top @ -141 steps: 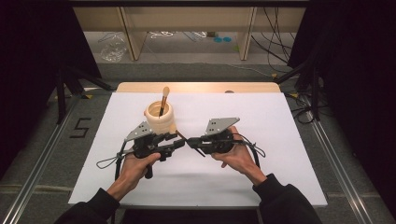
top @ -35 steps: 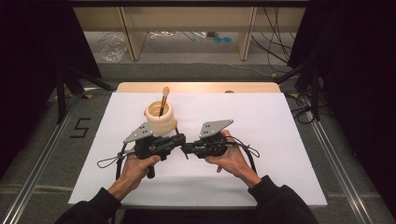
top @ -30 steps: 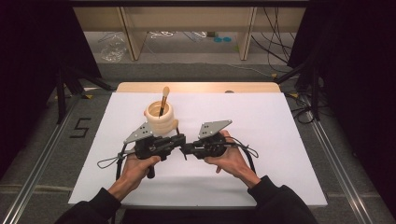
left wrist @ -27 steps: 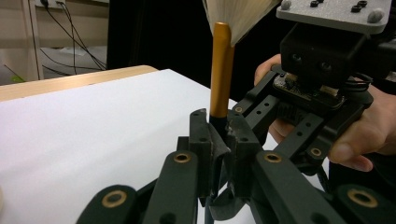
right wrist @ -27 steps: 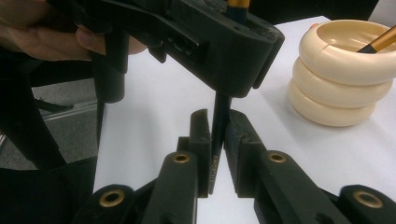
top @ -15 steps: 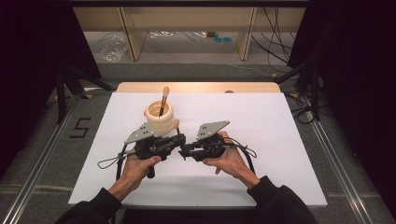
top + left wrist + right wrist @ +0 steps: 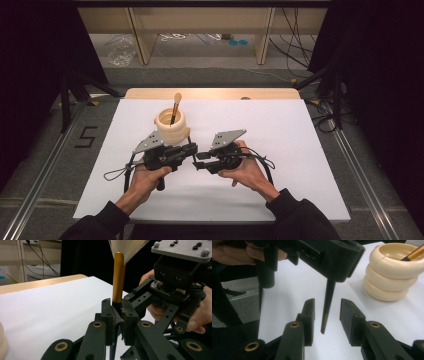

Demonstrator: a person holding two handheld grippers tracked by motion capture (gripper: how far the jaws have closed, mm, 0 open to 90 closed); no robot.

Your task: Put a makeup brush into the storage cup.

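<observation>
Pinching the brush (image 7: pixel 118 277) upright in my left gripper (image 7: pixel 117 315), I have just been opening my right gripper (image 7: pixel 327 315); its black handle hangs untouched between those spread fingers.

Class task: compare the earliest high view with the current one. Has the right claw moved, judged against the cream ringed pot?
Yes. The right claw has shifted left, toward the left claw, below the cream ringed pot.
</observation>
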